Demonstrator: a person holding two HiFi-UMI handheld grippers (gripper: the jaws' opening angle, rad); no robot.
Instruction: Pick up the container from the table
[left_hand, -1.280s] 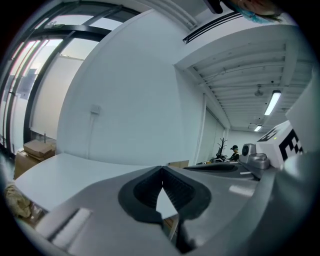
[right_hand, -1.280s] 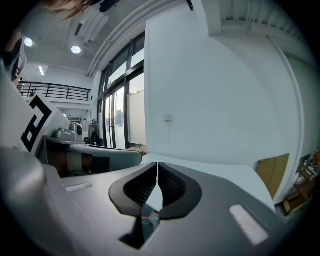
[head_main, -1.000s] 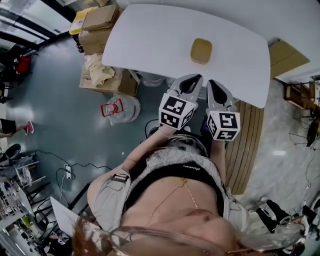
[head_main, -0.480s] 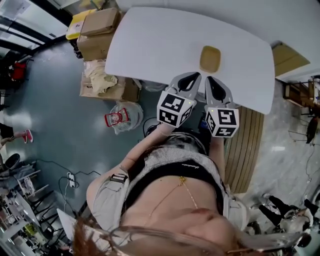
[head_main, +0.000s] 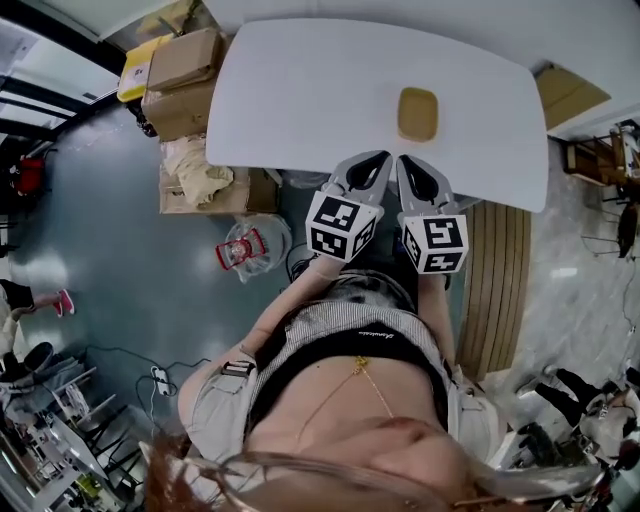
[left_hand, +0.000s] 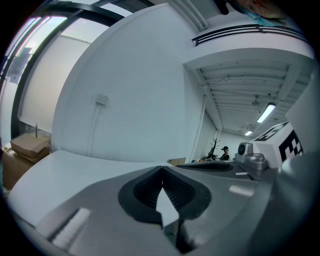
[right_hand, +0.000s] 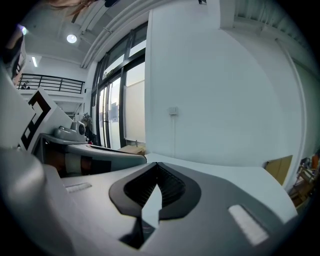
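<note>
The tan container (head_main: 418, 114) lies on the white counter (head_main: 300, 90), right of its middle and just beyond the tips of the left gripper (head_main: 380, 158) and right gripper (head_main: 408, 162), which hover side by side over the near edge, each with jaws closed together on nothing.

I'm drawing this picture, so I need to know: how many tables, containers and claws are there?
Table: 1
Container: 1
Claws: 2, the left claw and the right claw
Total: 4
</note>
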